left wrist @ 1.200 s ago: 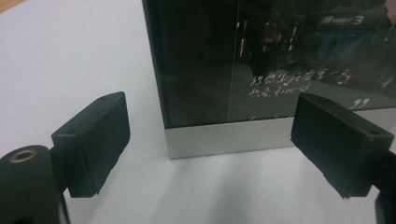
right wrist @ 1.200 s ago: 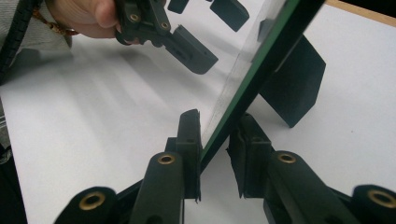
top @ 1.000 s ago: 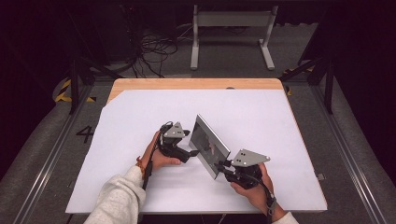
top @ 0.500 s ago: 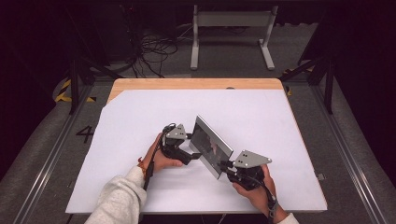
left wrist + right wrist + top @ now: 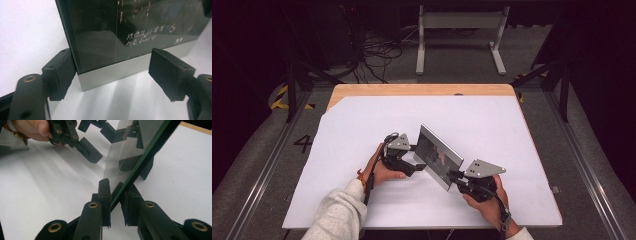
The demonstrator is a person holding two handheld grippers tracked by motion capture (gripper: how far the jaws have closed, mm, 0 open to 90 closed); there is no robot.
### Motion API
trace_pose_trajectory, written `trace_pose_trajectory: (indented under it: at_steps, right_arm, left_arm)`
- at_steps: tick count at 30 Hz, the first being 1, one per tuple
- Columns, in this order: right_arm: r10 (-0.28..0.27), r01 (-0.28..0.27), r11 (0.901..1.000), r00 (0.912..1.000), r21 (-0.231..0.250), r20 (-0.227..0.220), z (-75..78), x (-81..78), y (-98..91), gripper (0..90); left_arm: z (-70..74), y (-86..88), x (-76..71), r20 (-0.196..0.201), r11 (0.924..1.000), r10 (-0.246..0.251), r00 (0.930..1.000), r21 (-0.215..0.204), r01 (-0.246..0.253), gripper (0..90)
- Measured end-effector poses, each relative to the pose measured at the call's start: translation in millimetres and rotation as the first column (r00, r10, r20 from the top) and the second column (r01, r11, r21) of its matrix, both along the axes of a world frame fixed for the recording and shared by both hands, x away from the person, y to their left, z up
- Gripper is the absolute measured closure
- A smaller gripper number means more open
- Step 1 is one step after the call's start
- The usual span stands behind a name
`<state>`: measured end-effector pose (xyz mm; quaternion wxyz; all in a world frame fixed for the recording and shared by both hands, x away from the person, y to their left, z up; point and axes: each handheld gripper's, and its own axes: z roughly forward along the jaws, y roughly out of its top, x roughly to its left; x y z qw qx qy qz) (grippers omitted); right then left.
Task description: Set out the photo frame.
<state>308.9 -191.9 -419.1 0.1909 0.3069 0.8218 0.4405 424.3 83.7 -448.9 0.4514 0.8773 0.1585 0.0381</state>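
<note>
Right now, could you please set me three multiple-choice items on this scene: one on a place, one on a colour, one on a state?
1. Where is the glass panel?
A. Standing on edge on the white table
B. Lying on the floor
C. Hanging from a stand

2. What colour is the strip along the panel's bottom edge?
A. Red
B. Silver
C. Yellow

3. How does the right gripper stand?
A. Wide open, away from the panel
B. Lying unused on the table
C. Shut on the panel's edge

Answers: 1 A, the high view shows it upright on the table; 2 B, the left gripper view shows a silver band; 3 C, the right gripper view shows its jaws clamping the edge.
</note>
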Motion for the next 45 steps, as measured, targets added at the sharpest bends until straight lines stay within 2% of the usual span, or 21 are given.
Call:
trace_pose_trajectory:
  at_steps: [3, 5, 7, 9, 11, 14, 17, 22, 25, 27, 28, 33, 41, 45]
  right_arm:
    - [-0.004, 0.004, 1.0000, 1.0000, -0.001, 0.001, -0.1, 0.8, -0.9, 78.1]
    - [-0.011, 0.011, 0.9999, 0.9999, -0.002, 0.004, -0.4, 0.8, -1.1, 76.8]
    - [-0.037, 0.037, 0.9991, 0.9992, -0.019, 0.017, -1.1, 0.0, -1.6, 70.3]
    - [-0.041, 0.041, 0.9991, 0.9991, -0.013, 0.015, -1.2, -1.2, -4.4, 68.5]
    - [-0.043, 0.043, 0.9990, 0.9989, 0.007, 0.020, 2.5, -3.7, -10.6, 69.6]
    - [-0.034, 0.033, 0.9987, 0.9993, 0.038, 0.014, 7.7, -7.6, -18.0, 77.3]
    - [-0.030, 0.029, 0.9990, 0.9994, 0.032, 0.017, 9.3, -11.8, -20.5, 82.2]
    - [-0.031, 0.031, 0.9988, 0.9994, 0.037, 0.011, 8.9, -12.0, -21.3, 81.5]
    - [-0.023, 0.023, 0.9990, 0.9996, 0.039, 0.017, 8.1, -11.4, -19.8, 81.0]
    - [-0.027, 0.027, 0.9994, 0.9994, 0.022, 0.022, 7.1, -11.2, -17.8, 81.3]
    - [-0.026, 0.026, 0.9994, 0.9994, 0.021, 0.022, 6.5, -11.0, -17.2, 81.2]
    - [-0.025, 0.024, 0.9993, 0.9993, 0.028, 0.028, 4.7, -10.4, -16.9, 81.6]
    - [-0.034, 0.033, 0.9985, 0.9991, 0.044, 0.023, 3.6, -7.2, -18.7, 82.0]
    - [-0.044, 0.042, 0.9980, 0.9988, 0.048, 0.024, 3.2, -4.7, -19.5, 82.0]
  left_arm:
    - [1.4, 4.3, -3.0, -0.008, 1.0000, 0.003, 1.0000, 0.009, -0.003, 26.0]
    - [1.1, 7.7, -6.8, -0.009, 0.9999, 0.010, 0.9999, -0.005, -0.010, 27.0]
    - [-1.3, 11.9, -13.0, -0.002, 0.9998, 0.015, 0.9999, -0.015, -0.015, 30.1]
    - [0.6, 14.9, -16.1, -0.008, 0.9998, 0.016, 0.9998, -0.007, -0.016, 30.1]
    - [1.5, 15.8, -18.2, 0.009, 0.9998, 0.017, 0.9998, 0.008, -0.017, 31.4]
    - [2.1, 14.7, -18.8, 0.016, 0.9998, 0.021, 0.9996, 0.006, -0.021, 31.2]
    - [5.0, 14.1, -18.8, 0.038, 0.9995, 0.029, 0.9989, -0.011, -0.029, 30.5]
    - [10.9, 11.3, -18.4, 0.060, 0.9974, 0.052, 0.9969, -0.054, -0.048, 29.8]
    - [11.0, 8.9, -17.4, 0.057, 0.9963, 0.051, 0.9971, -0.072, -0.047, 29.9]
    - [11.5, 7.8, -17.2, 0.055, 0.9962, 0.052, 0.9971, -0.072, -0.048, 30.7]
    - [12.3, 7.7, -17.4, 0.067, 0.9968, 0.055, 0.9962, -0.062, -0.051, 31.4]
    - [13.3, 12.9, -14.8, 0.054, 0.9954, 0.072, 0.9959, -0.068, -0.068, 44.8]
    - [15.2, 19.9, -18.3, 0.071, 0.9962, 0.081, 0.9941, -0.037, -0.079, 57.2]
    - [15.7, 23.9, -19.2, 0.059, 0.9962, 0.081, 0.9950, -0.038, -0.078, 63.0]
